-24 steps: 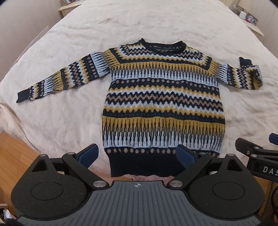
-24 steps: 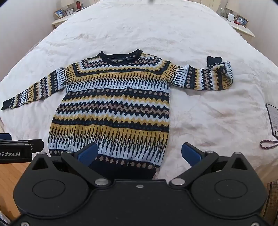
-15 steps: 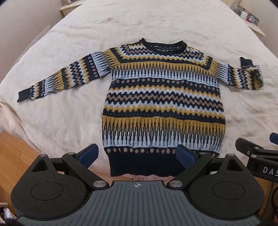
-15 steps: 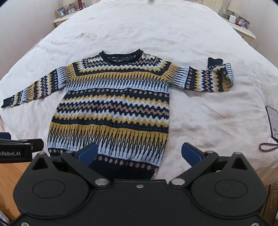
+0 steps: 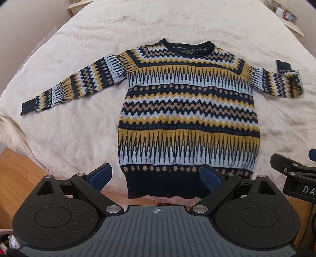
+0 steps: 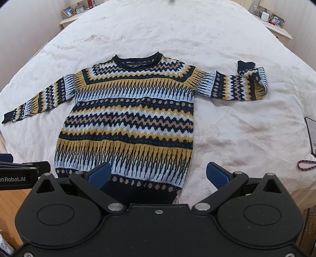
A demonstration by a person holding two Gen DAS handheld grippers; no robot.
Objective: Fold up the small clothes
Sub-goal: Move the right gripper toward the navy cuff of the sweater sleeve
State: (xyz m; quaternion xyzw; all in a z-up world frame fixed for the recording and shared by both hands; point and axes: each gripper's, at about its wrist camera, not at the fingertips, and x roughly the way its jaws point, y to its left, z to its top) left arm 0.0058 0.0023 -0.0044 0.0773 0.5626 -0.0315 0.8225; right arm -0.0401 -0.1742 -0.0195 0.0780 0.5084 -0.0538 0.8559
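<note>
A patterned knit sweater (image 5: 187, 110) in navy, yellow, light blue and tan lies flat, front up, on a cream bed cover (image 5: 79, 128); it also shows in the right wrist view (image 6: 130, 122). Its left sleeve (image 5: 75, 87) stretches out straight. Its right sleeve (image 6: 241, 85) is folded back at the cuff. My left gripper (image 5: 156, 177) is open and empty, above the navy hem (image 5: 164, 185) at the bed's near edge. My right gripper (image 6: 158, 176) is open and empty, above the hem's right part.
A phone (image 6: 312, 136) and a braided cord (image 6: 306, 165) lie on the bed at the right. Nightstands with small items stand at the far left (image 6: 71, 14) and far right (image 6: 276, 23). Wooden floor (image 5: 17, 172) shows below the bed's near edge.
Both views have shifted very slightly; the sweater sits a touch lower in frame. Both grippers stay open and empty.
</note>
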